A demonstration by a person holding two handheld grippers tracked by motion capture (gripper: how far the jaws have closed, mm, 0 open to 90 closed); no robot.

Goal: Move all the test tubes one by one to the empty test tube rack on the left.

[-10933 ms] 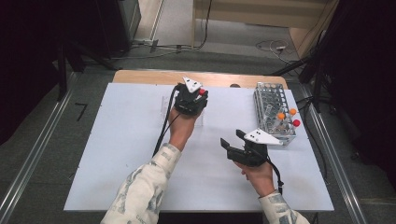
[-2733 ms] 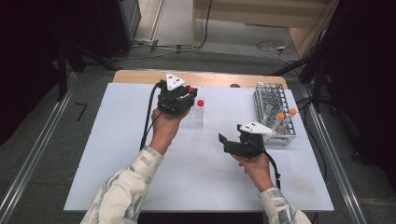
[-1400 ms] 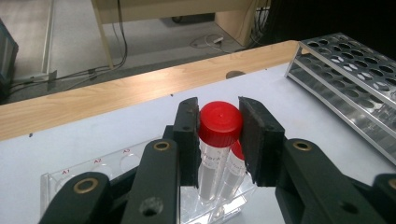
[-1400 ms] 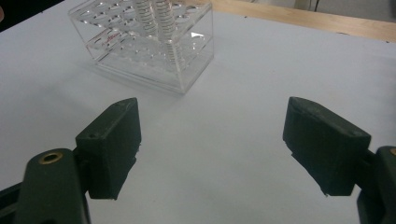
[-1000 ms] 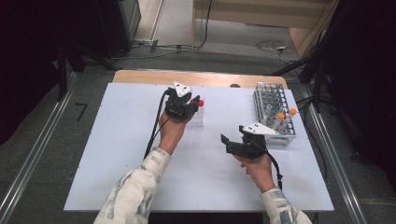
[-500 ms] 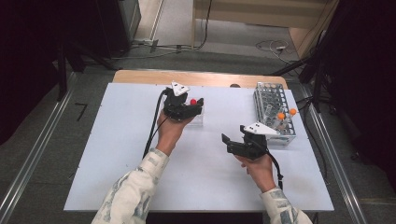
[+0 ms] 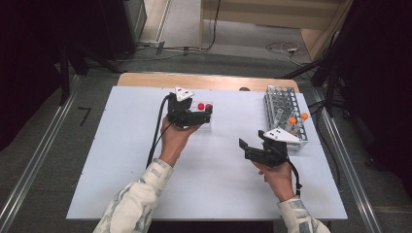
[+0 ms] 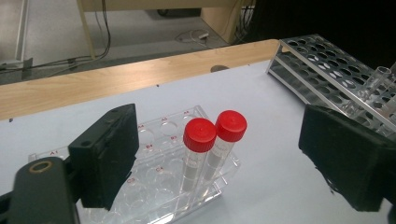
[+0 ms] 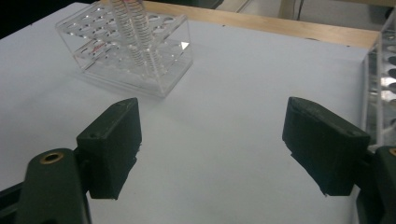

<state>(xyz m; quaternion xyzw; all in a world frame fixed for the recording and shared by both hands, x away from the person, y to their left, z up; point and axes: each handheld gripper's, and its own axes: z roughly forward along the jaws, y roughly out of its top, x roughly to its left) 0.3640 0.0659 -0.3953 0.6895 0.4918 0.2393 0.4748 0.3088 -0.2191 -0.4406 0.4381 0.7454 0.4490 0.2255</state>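
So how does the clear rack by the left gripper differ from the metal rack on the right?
The clear rack is small, see-through plastic and holds two red-capped tubes. The metal rack is larger, a grey perforated grid, and holds orange-capped tubes. Both stand on the white table.

- Two red-cap tubes (image 8: 205,149): clear plastic w/ white labels, upright, side by side, caps touching, both seated in adjacent holes at one end of the clear rack. In the high view they show as two red dots (image 7: 204,106) on the far-centre part of the white table top.
- Clear rack (image 8: 161,186): transparent acrylic block, several rows of round holes, red letter-number marks by the holes (A1, B4 legible). Lies flat; other holes look empty. In the right gripper view the rack (image 9: 159,74) is seen from its side, tubes standing in it.
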